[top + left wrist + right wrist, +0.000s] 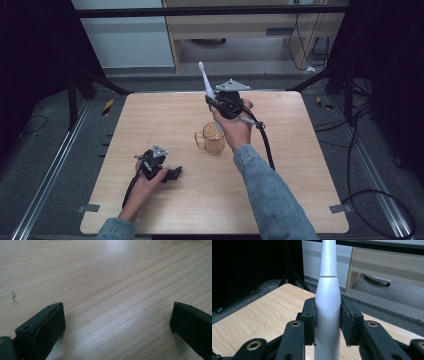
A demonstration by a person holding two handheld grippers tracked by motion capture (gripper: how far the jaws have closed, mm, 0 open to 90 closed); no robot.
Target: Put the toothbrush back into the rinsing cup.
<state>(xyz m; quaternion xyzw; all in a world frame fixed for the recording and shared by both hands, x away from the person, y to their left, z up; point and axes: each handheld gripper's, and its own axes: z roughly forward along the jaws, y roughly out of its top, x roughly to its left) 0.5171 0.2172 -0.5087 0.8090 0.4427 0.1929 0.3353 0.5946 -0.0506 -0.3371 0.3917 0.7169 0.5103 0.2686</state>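
Denim sleeve (270, 195) nearest, leading up to right gripper (216, 103) pinching electric toothbrush (206, 82) just beyond glass mug (212, 138), near table (150, 215) far edge. Wide bare wood either side of mug. Left gripper (172, 174) down-left of mug, jaws spread, resting low. Toothbrush upright, head tilted away.

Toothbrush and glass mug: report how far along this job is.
Done: the right tongs are shut on the white toothbrush, lifted off the table, head upward. In hand: it is held beyond the glass mug. Left: probably placing it in the mug; left tongs rest open.
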